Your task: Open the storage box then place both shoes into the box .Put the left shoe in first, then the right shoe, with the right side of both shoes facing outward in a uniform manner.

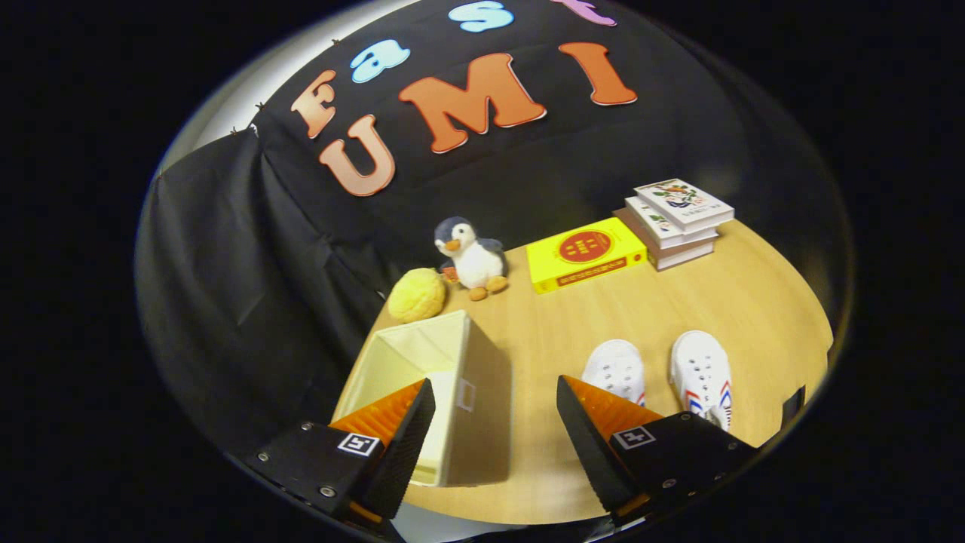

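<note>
- A fluffy yellow ball (417,295), a plush penguin toy (471,258), a flat yellow book (586,254) and a stack of pale books (676,222) sit far back on the wooden table (754,302).
- The cream fabric storage box (441,392) (open on top) sits beside the two white shoes (660,373).
- The gripper (495,411) hangs above the table, fingers wide apart, holding nothing.

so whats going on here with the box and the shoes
A person is holding a two-finger gripper above a wooden table. Its fingers are spread open and hold nothing. The cream fabric storage box sits open-topped under the left finger, with nothing visible inside it. The two white shoes stand side by side on the table by the right finger, so neither has been packed yet. Beyond them sit a plush penguin, a yellow book and a stack of books.
</note>
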{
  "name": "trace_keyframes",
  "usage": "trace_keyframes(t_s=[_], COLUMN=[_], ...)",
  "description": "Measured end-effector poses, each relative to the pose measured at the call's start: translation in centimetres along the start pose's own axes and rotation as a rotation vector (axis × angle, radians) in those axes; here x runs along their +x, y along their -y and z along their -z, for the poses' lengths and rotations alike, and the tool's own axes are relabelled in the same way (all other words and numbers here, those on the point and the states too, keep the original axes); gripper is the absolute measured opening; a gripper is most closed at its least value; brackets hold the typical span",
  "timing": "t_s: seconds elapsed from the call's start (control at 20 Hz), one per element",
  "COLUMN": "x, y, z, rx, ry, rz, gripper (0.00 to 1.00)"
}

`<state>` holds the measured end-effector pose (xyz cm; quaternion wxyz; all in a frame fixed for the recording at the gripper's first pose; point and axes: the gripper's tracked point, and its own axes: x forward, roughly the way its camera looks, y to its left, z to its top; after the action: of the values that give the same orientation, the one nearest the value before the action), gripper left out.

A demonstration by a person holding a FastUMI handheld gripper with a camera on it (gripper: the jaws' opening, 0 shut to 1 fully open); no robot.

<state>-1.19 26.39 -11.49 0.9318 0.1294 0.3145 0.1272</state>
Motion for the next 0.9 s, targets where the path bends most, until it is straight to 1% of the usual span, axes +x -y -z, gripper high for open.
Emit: trace_keyframes(t_s=[0.2, 0.35, 0.4, 0.45, 0.5, 0.6, 0.7, 0.9], x=[0.5, 1.0, 1.4, 1.9, 2.1, 3.2, 4.4, 6.4], y=[6.4, 9.7, 10.4, 11.1, 11.8, 12.6, 13.4, 13.8], z=[3.1, 5.3, 5.9, 6.5, 7.0, 8.3, 9.1, 10.1], rx=[-0.049, -0.077, -0.088, -0.099, -0.107, -0.110, -0.111, -0.128], ry=[-0.051, -0.105, -0.120, -0.136, -0.156, -0.195, -0.227, -0.268], rz=[0.144, 0.214, 0.226, 0.236, 0.243, 0.246, 0.252, 0.236], gripper=[0.96, 0.94, 0.89, 0.87, 0.82, 0.73, 0.69, 0.64])
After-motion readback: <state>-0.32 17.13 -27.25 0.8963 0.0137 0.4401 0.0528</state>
